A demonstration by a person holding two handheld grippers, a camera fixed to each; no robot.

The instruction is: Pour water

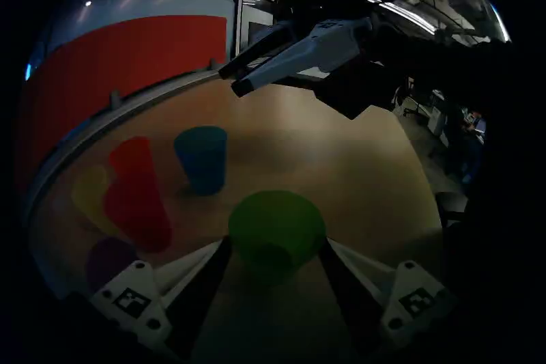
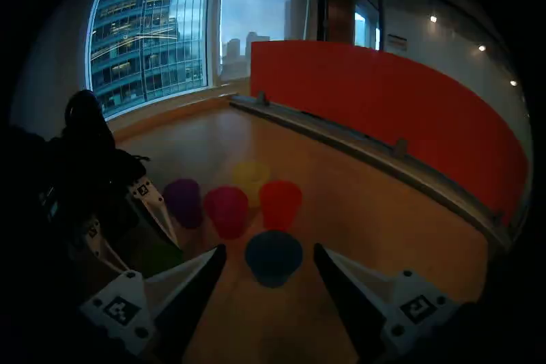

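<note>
Although its fingertips stood right at the two sides of the green cup (image 1: 276,227), the left gripper (image 1: 275,246) gave no sure sign of pressing. Whether it had a hold or merely bracketed the cup I cannot tell; either way its jaws were spread wide. The right gripper (image 2: 269,249) was plainly spread and empty. The blue cup (image 2: 273,258) showed between its fingers but ahead of the tips, untouched, and the left gripper view had this gripper hanging above the table, well apart from that cup. Farther off beyond the blue cup stood a red cup (image 2: 280,203) and a magenta cup (image 2: 227,210) side by side, with a yellow cup (image 2: 250,176) behind them and a purple cup (image 2: 184,201) to their left. All sat close together on the wooden table (image 2: 382,227). A red partition (image 2: 382,98) ran along the table's far right edge, and windows (image 2: 147,36) stood at the far left. In the dim light no water could be made out in any cup. By my reading the task was at the grasping stage, with a cup lined up for each gripper and nothing tilted. The next move would call for a firm closure on the green cup and a lift clear of its neighbours. Its rim would need to come over the receiving cup's mouth before any tipping.
</note>
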